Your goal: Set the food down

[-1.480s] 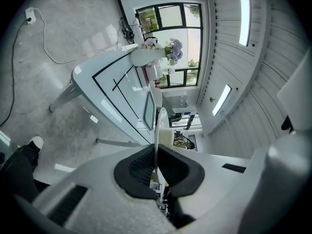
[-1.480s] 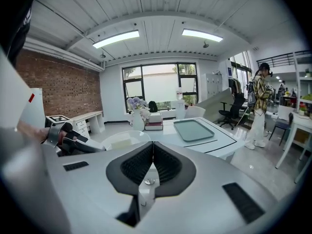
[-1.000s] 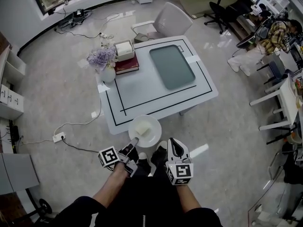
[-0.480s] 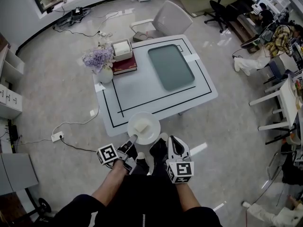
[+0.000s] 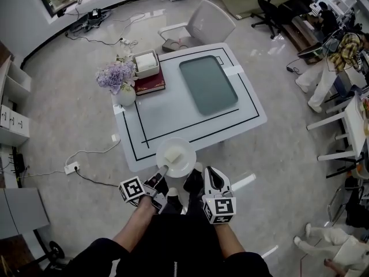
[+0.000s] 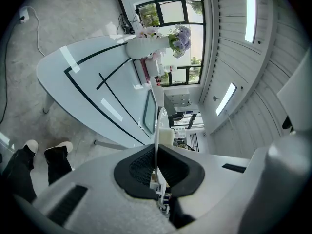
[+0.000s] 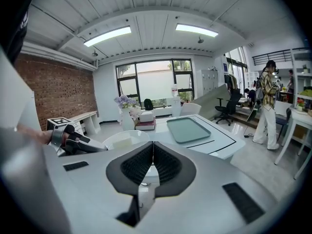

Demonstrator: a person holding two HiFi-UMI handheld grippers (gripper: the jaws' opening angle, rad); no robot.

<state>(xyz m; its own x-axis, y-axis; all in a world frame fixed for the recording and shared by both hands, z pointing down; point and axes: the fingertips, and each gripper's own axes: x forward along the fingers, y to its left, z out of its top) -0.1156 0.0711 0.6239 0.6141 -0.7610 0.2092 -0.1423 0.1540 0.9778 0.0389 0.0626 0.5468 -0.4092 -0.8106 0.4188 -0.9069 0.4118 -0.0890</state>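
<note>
From the head view, the left gripper is clamped on the near rim of a white plate, with a pale block of food lying on it; the plate hangs at the near edge of the white table, though whether it touches I cannot tell; the right gripper sits just right of the plate, apart from it; farther off on the table lie a green tray, a vase of purple flowers at the far left, and a red book with a box on top; a chair stands beyond.

In the left gripper view, the pads are pinched on the plate's rim; the plate shows edge-on, with the food just past the pads.

In the right gripper view, the jaws are pressed together with nothing between them; the plate is near left, the tray beyond it; a person stands far right.
</note>
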